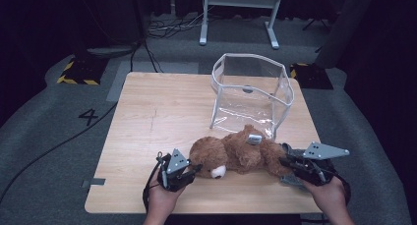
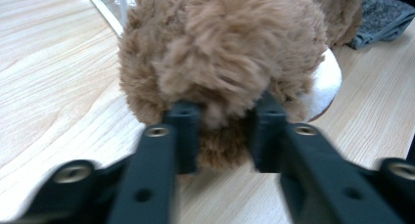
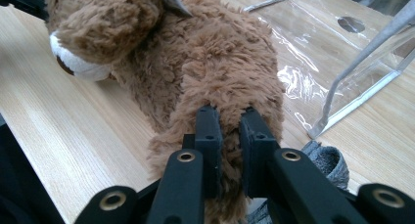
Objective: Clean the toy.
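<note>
While both grippers pinched the teddy bear [image 1: 236, 154] lying on the table [image 1: 147, 117] before the clear bag [image 1: 251, 95], I feared the left gripper [image 1: 193, 172]'s shallow fur hold would slip; the right gripper [image 1: 285, 162] bit deeper.

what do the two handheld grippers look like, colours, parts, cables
Both are black. The left gripper carries a small grey three-cornered plate on top, and a dark cable loops from it by the table's edge. The right gripper has a larger, longer grey plate with small holes. Up close, the jaws are matte black bars with round metal fasteners and blocky square pads. No sleeves are visible.
</note>
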Motion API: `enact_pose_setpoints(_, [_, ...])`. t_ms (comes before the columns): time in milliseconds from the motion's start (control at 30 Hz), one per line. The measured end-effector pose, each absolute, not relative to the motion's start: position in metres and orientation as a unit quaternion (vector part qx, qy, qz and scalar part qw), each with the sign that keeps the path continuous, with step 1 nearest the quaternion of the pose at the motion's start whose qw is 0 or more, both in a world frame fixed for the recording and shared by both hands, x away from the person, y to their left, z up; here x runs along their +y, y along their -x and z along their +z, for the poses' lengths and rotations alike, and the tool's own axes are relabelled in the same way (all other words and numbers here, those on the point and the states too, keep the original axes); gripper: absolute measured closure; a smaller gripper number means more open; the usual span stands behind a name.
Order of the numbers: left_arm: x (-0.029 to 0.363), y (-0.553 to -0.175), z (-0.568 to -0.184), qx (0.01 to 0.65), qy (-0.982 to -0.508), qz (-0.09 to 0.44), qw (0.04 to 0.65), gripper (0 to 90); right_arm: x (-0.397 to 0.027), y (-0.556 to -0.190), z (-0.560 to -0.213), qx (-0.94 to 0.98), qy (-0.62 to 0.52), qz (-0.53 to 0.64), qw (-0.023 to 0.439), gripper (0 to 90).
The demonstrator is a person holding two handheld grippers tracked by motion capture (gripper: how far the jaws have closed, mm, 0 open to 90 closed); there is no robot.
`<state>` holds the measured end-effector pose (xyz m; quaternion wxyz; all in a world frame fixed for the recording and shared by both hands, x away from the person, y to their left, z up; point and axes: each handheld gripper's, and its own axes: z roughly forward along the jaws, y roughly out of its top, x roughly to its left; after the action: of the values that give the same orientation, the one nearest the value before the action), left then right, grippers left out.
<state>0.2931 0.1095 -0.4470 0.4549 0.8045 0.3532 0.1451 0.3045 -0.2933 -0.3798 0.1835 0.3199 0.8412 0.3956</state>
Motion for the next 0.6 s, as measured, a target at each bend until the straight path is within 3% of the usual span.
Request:
enact_pose_setpoints(167, [0.107, -0.291, -0.448, 0.347, -0.813, 0.157, 0.441, 82.1, -0.297, -0.304, -0.379, 0.834, -0.323, 0.405, 0.188, 73.7])
enact_pose_setpoints(400, [0.109, -0.292, -0.45, 0.359, -0.811, 0.152, 0.437, 82.7, -0.311, -0.29, -0.383, 0.821, -0.331, 0.424, 0.19, 59.1])
enact_pose_setpoints(600, [0.11, -0.293, -0.451, 0.368, -0.805, 0.144, 0.443, 82.7, -0.326, -0.28, -0.4, 0.822, -0.351, 0.403, 0.198, 57.9])
